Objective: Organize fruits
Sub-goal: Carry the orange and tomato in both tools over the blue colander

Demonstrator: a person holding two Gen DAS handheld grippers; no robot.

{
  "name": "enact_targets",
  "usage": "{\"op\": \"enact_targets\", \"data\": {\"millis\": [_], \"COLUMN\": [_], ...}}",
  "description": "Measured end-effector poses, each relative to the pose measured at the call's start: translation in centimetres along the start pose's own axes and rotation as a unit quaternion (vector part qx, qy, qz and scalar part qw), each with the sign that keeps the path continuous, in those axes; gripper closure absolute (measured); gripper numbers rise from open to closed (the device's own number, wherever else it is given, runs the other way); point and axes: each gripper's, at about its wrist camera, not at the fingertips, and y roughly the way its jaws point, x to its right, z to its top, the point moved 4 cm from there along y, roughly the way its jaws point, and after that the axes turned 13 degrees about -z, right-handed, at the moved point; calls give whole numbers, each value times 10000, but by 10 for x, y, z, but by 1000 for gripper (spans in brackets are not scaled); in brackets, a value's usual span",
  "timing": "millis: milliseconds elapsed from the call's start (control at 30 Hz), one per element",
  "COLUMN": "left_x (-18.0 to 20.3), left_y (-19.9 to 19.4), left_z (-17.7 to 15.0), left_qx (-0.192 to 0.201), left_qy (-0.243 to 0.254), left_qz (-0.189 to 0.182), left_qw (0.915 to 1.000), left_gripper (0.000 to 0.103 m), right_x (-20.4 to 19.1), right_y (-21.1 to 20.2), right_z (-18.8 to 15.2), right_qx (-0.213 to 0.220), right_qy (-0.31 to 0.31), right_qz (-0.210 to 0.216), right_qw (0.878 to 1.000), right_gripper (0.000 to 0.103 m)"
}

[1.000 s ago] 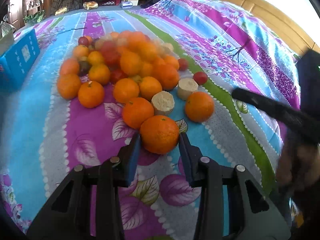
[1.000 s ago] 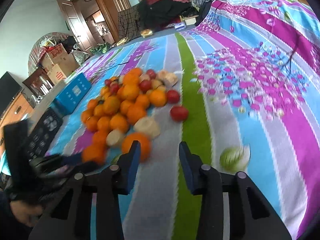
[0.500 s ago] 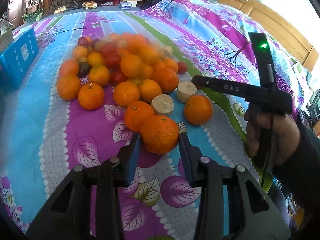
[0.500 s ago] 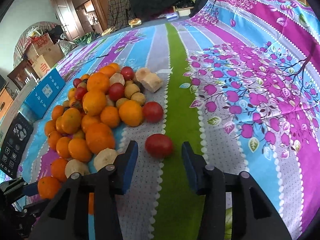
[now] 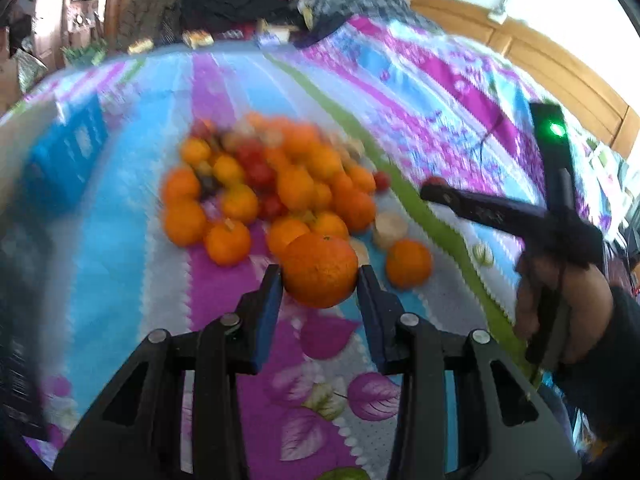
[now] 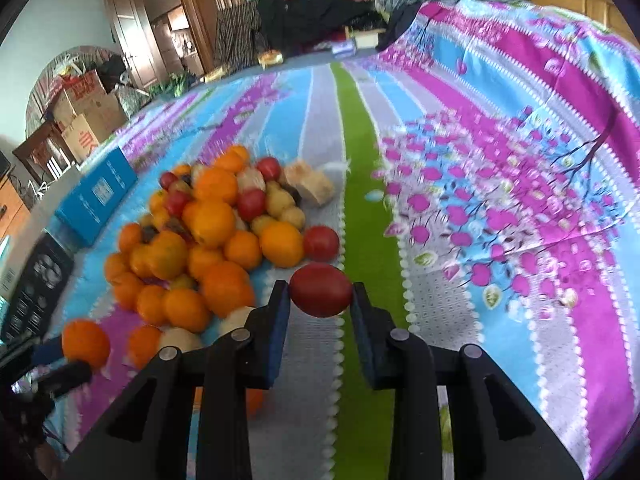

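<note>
My left gripper [image 5: 320, 280] is shut on a large orange [image 5: 320, 270] and holds it a little above the striped bedspread [image 5: 224, 292], in front of the fruit pile [image 5: 272, 188]. My right gripper [image 6: 320, 294] has a red tomato [image 6: 321, 289] between its blue pads. Its jaws are closing and both pads touch the tomato, which lies at the pile's right edge beside the green stripe [image 6: 360, 220]. In the right wrist view the left gripper's held orange [image 6: 85, 340] shows at the lower left. In the left wrist view the right gripper is a blurred dark bar in a hand [image 5: 560, 304].
The pile [image 6: 208, 240] mixes oranges, tomatoes and small pale fruits. A lone orange [image 5: 408, 262] and beige cut pieces [image 5: 390, 226] lie near it. A blue box [image 6: 98, 196] and a black panel [image 6: 36, 280] sit to the left. Clothes [image 6: 320, 0] are heaped at the far end.
The left gripper has risen with the orange, lifting it off the spread. The right gripper moved up to the red tomato and its jaws closed in around it.
</note>
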Motion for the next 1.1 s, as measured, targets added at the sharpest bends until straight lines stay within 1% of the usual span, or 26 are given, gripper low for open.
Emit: {"op": "enact_targets", "data": {"millis": [133,200,300,433,567,700,800,1033,1100], "left_x": [-6,-10,-20,-41,-58,-69,-75,-85,-91], "left_y": [-32,-51,-74,-101,-129,-152,-166,-186,-199], "left_z": [20,29,39,45,46,46,46,41,41], "left_qx": [339,465,569,681,831,964,1048,1178,1257], "left_qy": [67,121,119,-29,-200,-314,-360,-489,-551], "left_qz": [245,454,780,1147,1419,1588,1640,1601,1597], "left_qw": [9991,9978,9953,9911,9862,9821,9802,9788,9776], "left_gripper": [64,64,64,64,64,64,64,64,64], "right_x": [-16,-30,-53,-84,-116,-146,-162,-195,-210], "right_y": [-35,-51,-75,-100,-120,-138,-147,-165,-172], "right_z": [8,13,20,34,47,55,57,59,61], "right_qx": [171,216,318,515,634,750,796,842,857], "right_qy": [-27,-81,-164,-306,-477,-635,-725,-917,-980], "right_qz": [-67,-56,101,319,499,643,704,816,921], "right_qw": [9998,9997,9993,9977,9956,9931,9917,9889,9872], "right_gripper": [69,69,69,69,69,69,69,69,69]}}
